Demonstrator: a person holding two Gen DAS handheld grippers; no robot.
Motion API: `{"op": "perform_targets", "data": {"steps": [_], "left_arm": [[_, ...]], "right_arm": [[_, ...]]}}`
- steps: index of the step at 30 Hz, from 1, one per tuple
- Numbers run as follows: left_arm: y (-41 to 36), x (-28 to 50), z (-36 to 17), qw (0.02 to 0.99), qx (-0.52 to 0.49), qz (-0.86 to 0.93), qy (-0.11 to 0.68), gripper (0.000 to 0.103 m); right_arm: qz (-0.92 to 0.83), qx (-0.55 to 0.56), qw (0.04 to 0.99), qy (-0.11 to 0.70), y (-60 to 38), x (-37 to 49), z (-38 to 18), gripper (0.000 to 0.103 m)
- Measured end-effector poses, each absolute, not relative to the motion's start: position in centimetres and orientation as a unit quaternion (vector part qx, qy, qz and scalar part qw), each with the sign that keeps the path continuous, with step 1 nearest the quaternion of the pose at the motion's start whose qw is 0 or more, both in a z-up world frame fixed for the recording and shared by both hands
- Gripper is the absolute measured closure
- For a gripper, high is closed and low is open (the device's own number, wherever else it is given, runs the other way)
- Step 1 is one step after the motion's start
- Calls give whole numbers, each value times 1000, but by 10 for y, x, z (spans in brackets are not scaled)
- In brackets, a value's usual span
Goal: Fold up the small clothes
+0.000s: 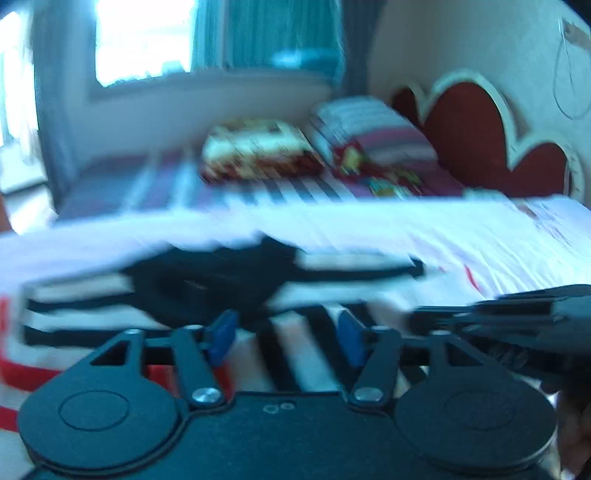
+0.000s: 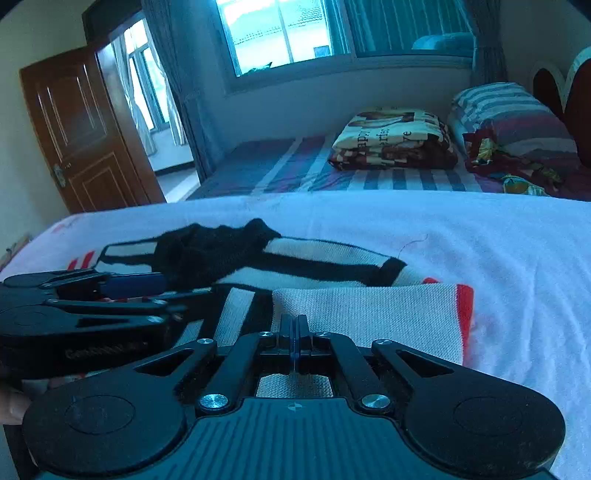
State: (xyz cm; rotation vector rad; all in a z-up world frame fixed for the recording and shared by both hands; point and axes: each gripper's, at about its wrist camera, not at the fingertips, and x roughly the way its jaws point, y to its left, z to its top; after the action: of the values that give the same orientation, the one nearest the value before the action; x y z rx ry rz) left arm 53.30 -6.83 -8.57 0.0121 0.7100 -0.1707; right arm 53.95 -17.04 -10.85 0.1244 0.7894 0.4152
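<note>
A small knitted garment (image 2: 332, 266), white with black stripes, red trim and a black collar, lies on a white sheet (image 2: 480, 236). It also shows, blurred, in the left wrist view (image 1: 207, 280). My right gripper (image 2: 294, 332) is shut on a folded-over part of the garment (image 2: 369, 314), near its front edge. My left gripper (image 1: 286, 336) is open, its blue pads (image 1: 221, 334) apart just above the striped cloth. It shows from the side in the right wrist view (image 2: 140, 284), to the left of my right gripper.
A folded patterned blanket (image 2: 391, 138) and striped pillows (image 2: 509, 110) lie at the back of the bed. A red headboard (image 1: 476, 136) stands at the right. A wooden door (image 2: 81, 133) stands open at the left, a window (image 2: 288, 33) behind.
</note>
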Motion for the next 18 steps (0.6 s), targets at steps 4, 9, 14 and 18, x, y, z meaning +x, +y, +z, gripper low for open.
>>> {"op": "perform_targets", "data": {"steps": [4, 9, 14, 18], "left_arm": [[-43, 526, -103, 937, 22, -36, 348, 36], [3, 510, -105, 937, 2, 2, 349, 27], [18, 498, -89, 941, 25, 39, 334, 39], [44, 491, -86, 941, 13, 88, 327, 40]], "right_arm": [[179, 101, 895, 396, -192, 548, -120, 103], [163, 59, 912, 371, -187, 539, -109, 103], [112, 76, 922, 362, -217, 546, -104, 103], [93, 78, 925, 361, -236, 551, -101, 87]]}}
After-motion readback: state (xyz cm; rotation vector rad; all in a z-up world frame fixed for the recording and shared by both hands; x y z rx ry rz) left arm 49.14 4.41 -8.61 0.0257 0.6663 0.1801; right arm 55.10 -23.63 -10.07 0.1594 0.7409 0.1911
